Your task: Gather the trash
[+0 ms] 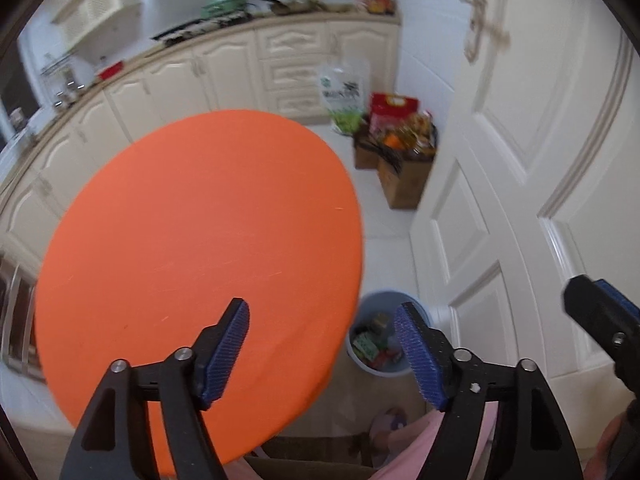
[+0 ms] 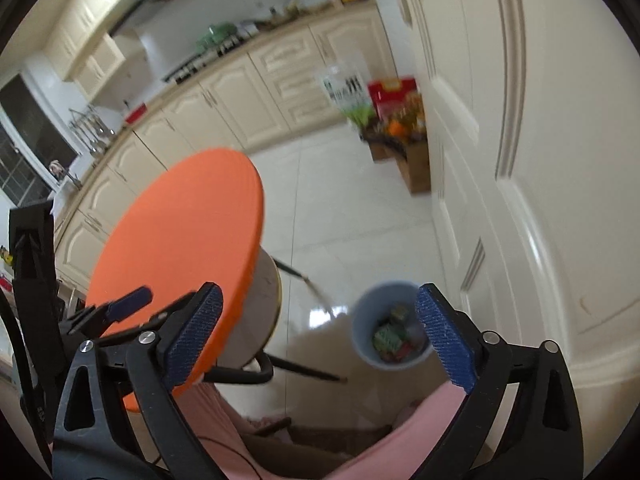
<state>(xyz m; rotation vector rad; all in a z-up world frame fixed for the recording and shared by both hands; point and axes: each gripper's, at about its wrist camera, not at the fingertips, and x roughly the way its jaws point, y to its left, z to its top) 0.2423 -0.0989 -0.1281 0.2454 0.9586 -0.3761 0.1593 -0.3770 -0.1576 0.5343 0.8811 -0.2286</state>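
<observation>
A small light-blue trash bin [image 1: 357, 354] [image 2: 366, 308] stands on the floor beside the round orange table [image 1: 192, 248] [image 2: 180, 232]. Several coloured wrappers [image 1: 366, 346] [image 2: 386, 338] lie inside it. My left gripper [image 1: 320, 354] hovers open above the table's near edge and the bin, with nothing between its blue pads. My right gripper [image 2: 320, 334] is open wide and empty, high above the bin, whose opening shows just left of the right pad. One right finger [image 1: 600, 312] shows at the edge of the left wrist view. A left finger [image 2: 128, 300] shows over the table in the right wrist view.
A white panelled door [image 1: 520, 160] [image 2: 540, 160] stands close on the right. Cardboard boxes of groceries [image 1: 404, 148] [image 2: 404, 136] and a plastic bag [image 1: 344, 92] sit by the cream cabinets [image 1: 224, 72]. A person's pink-clad legs [image 2: 420, 432] are below the grippers. The table's legs [image 2: 304, 370] spread over the tiled floor.
</observation>
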